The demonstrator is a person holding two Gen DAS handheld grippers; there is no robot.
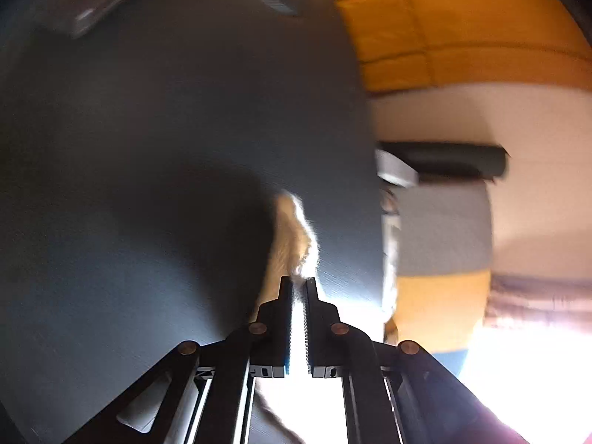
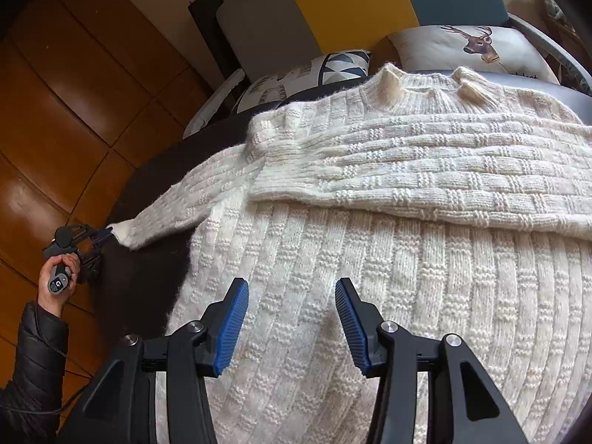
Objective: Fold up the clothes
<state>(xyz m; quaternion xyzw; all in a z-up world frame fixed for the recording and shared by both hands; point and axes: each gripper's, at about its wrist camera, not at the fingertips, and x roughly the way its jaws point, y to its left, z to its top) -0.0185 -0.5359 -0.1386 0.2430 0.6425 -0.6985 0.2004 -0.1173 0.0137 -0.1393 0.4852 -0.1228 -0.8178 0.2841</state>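
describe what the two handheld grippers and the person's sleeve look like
The right gripper is black plastic with ribbed blue pads and silver pivot bolts. The left gripper is black with copper-coloured bolts; its handle bears a round white logo. The sleeve is a black quilted puffer, a thin cable beside it.

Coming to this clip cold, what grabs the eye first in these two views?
A big cream chunky-knit sweater fills the right wrist view, spread on a dark bed, one sleeve already folded across its chest. At far left the left gripper has its jaws shut on the cuff of the outstretched sleeve. The right gripper hangs open over the sweater's lower body, and a deer-print cushion lies behind.
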